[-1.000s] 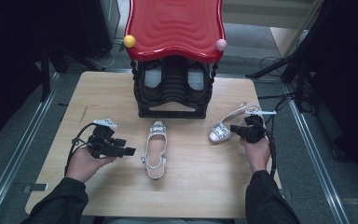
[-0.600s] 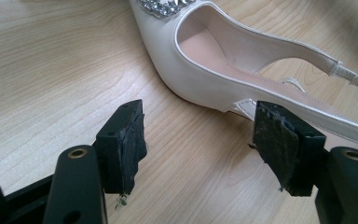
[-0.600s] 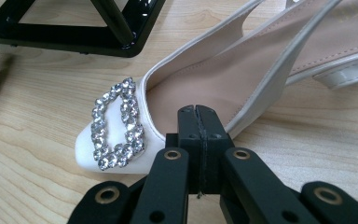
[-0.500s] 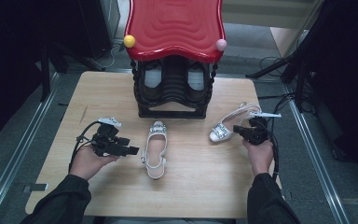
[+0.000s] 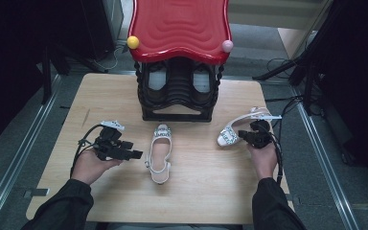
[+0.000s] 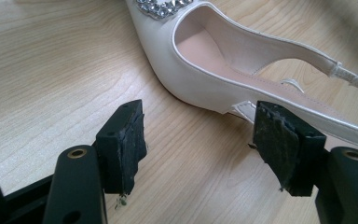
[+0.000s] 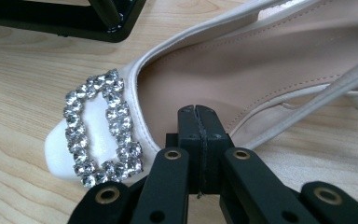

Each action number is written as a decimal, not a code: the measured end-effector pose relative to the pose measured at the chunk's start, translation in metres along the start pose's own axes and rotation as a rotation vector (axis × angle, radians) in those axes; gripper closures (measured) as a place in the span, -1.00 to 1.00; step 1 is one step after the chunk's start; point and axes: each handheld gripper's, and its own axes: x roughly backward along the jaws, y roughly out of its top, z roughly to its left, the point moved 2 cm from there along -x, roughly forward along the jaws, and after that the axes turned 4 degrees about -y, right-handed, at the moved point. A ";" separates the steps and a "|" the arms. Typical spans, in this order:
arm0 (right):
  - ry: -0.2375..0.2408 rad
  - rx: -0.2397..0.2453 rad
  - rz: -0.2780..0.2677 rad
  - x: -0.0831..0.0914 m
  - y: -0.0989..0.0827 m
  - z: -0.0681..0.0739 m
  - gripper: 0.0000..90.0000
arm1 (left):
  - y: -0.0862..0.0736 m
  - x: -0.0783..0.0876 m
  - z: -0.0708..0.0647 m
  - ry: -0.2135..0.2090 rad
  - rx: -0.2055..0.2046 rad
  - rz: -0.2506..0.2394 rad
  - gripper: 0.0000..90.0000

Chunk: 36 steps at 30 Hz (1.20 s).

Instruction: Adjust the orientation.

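Note:
Two white slingback shoes with rhinestone buckles lie on the wooden table (image 5: 100,96). The left shoe (image 5: 159,153) points its toe at the rack, and its side shows in the left gripper view (image 6: 242,70). My left gripper (image 5: 132,149) (image 6: 200,149) stands open just left of it, with bare wood between its pads. The right shoe (image 5: 230,135) (image 7: 270,60) lies at an angle, toe to the left. My right gripper (image 5: 243,136) (image 7: 198,126) is shut, pads pressed together, its tips at the shoe's near rim beside the buckle (image 7: 100,128). I cannot tell whether they touch it.
A black shoe rack (image 5: 177,103) with a red wavy top (image 5: 179,24) stands at the table's far middle, holding a dark pair of shoes (image 5: 155,79). A yellow ball (image 5: 133,42) and a pink ball (image 5: 227,46) sit on its top corners. Cables trail off the right edge.

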 end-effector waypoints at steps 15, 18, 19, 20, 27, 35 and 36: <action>-0.027 -0.063 0.001 0.001 -0.004 -0.019 1.00 | 0.001 -0.002 0.000 0.002 -0.005 0.009 -0.24; -0.004 -0.060 -0.012 0.001 -0.003 -0.018 1.00 | 0.001 -0.002 0.000 -0.003 -0.002 0.009 -0.24; 0.002 -0.060 -0.018 0.001 -0.002 -0.016 1.00 | 0.001 -0.002 0.000 -0.002 -0.002 0.009 -0.24; 0.007 -0.059 -0.026 0.001 -0.001 -0.014 1.00 | 0.001 -0.002 0.000 -0.002 -0.003 0.009 -0.24; 0.028 -0.040 -0.043 0.001 0.002 -0.006 1.00 | 0.001 -0.002 0.000 0.003 -0.005 0.007 -0.24; 0.031 -0.005 -0.040 -0.001 0.005 0.007 1.00 | 0.001 -0.002 0.000 -0.004 -0.004 0.010 -0.24; 0.038 -0.013 -0.042 0.000 0.006 0.007 1.00 | 0.001 -0.002 0.000 -0.003 -0.004 0.009 -0.24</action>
